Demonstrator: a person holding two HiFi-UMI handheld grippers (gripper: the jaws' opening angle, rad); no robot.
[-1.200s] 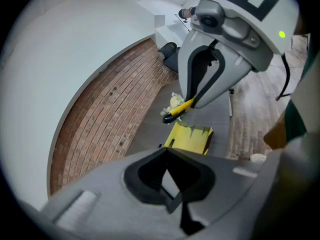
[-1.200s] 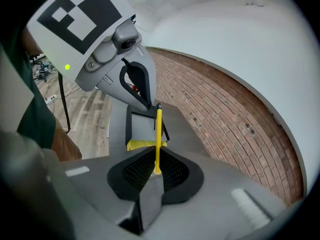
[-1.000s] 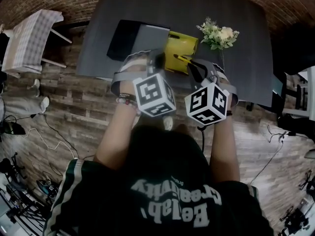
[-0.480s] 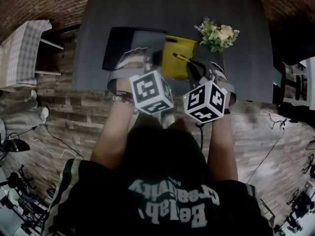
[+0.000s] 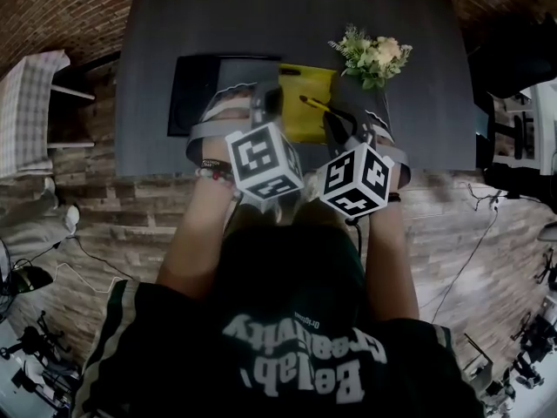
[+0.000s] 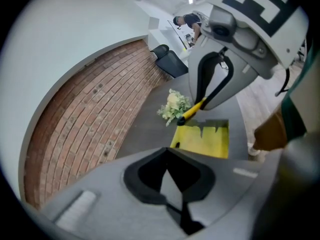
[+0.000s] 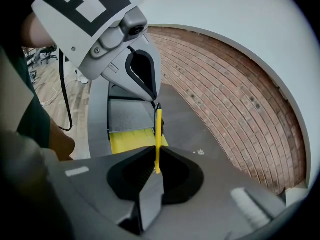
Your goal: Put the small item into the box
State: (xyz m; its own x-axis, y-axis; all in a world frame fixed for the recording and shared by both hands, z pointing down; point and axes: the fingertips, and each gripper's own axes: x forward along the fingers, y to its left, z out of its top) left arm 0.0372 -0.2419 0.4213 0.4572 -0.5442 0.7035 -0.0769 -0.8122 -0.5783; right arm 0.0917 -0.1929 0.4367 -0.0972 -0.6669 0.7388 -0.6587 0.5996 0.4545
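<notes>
A yellow pen (image 7: pixel 158 134) with a black tip sticks forward out of my right gripper (image 7: pixel 156 171), which is shut on it. In the head view the pen (image 5: pixel 315 104) hangs over the right part of the flat yellow box (image 5: pixel 300 94) on the dark grey table (image 5: pixel 157 138). My left gripper (image 5: pixel 265 103) hovers at the box's left edge. In its own view the left gripper (image 6: pixel 172 184) has its jaws together with nothing between them, and the box (image 6: pixel 207 139) lies just ahead under the right gripper (image 6: pixel 215 84).
A black and grey flat case (image 5: pixel 209 90) lies left of the box. A small bunch of flowers (image 5: pixel 370 55) stands at the box's far right. The table's near edge runs under my wrists, with wooden floor, cables and chairs around.
The head view has shifted, so the table now sits more centred. Both grippers hold their places over the yellow box, and the pen stays in the right one.
</notes>
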